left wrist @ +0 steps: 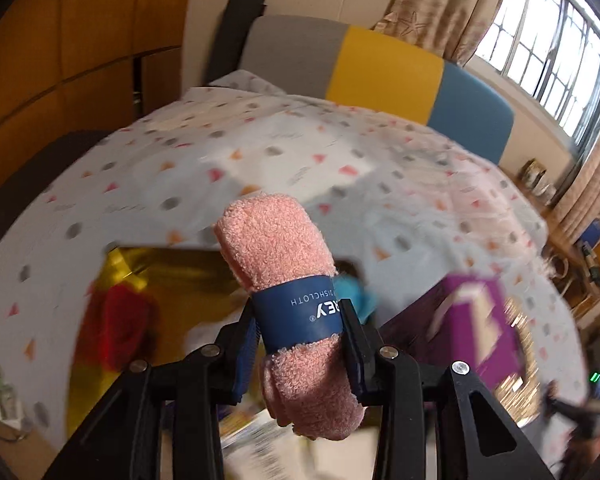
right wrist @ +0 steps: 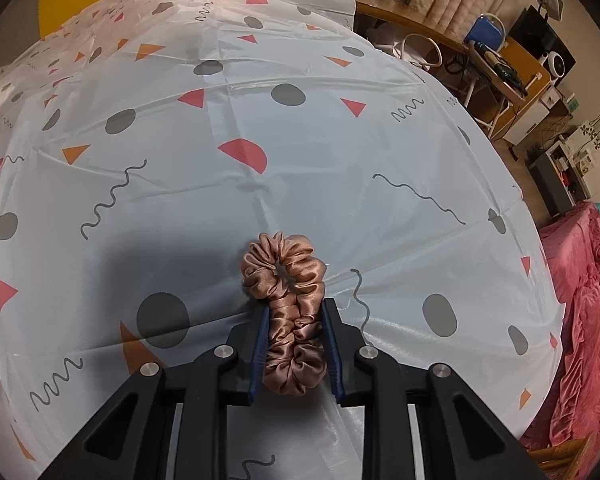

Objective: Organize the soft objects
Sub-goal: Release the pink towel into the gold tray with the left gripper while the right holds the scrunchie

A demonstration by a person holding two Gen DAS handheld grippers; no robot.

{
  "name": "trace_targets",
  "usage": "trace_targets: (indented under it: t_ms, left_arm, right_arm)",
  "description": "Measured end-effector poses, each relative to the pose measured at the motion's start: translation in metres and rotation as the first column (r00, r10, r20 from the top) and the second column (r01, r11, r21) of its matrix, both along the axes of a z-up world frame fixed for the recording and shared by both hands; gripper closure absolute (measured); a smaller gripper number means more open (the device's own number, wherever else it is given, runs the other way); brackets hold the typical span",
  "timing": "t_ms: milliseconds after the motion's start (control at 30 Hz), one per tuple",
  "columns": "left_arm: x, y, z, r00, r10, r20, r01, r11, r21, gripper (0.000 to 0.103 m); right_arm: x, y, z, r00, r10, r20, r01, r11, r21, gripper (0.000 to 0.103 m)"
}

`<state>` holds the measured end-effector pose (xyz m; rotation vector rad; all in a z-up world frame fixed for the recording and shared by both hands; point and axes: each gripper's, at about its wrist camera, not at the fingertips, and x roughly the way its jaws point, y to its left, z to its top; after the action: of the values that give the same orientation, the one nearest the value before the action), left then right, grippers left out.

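The right gripper (right wrist: 296,332) pinches a copper satin scrunchie (right wrist: 286,312) above the patterned white tablecloth (right wrist: 300,152).

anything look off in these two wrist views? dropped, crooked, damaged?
Nothing looks damaged or dropped. The left gripper clamps the rolled pink terry dishcloth on its blue paper band, the roll leaning slightly. The right gripper squeezes the bronze satin scrunchie into an elongated loop above the patterned plastic sheet. The left view is motion-blurred.

The blue paper band (left wrist: 300,312) around the pink rolled cloth (left wrist: 284,280) reads "DISHCLOTH" and, partly hidden, "EY".
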<state>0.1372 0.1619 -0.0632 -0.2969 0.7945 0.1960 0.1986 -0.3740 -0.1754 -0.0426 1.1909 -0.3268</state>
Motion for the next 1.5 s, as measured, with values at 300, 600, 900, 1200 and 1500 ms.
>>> trace_targets:
  t_ms: [300,600,900,1200,1500]
  left_arm:
    - [-0.080,0.016,-0.023,0.999,0.048,0.010,-0.049,0.996,0.078,0.064]
    - [-0.113,0.012,-0.019,0.998,0.040,0.055,-0.047,0.990,0.130,0.064]
    - [-0.122,0.013,-0.016,0.997,0.039,0.066,-0.047,0.992,0.119,0.063]
    - [-0.129,0.024,-0.033,0.999,0.052,0.008,-0.052,0.996,0.068,0.063]
    - [-0.162,0.078,-0.042,0.987,0.159,-0.022,-0.161,0.981,-0.107,0.063]
  right_arm:
    - [-0.001,0.012,0.000,1.000,0.019,-0.009,-0.019,0.999,-0.040,0.078]
    - [-0.005,0.006,0.000,1.000,0.003,0.005,-0.003,1.000,-0.010,0.078]
    - [-0.007,0.029,-0.001,0.997,0.081,-0.009,-0.082,0.987,-0.140,0.080]
    - [-0.008,0.034,-0.003,0.993,0.115,-0.022,-0.118,0.975,-0.190,0.083]
    - [-0.007,0.034,-0.004,0.992,0.126,-0.027,-0.129,0.970,-0.204,0.083]
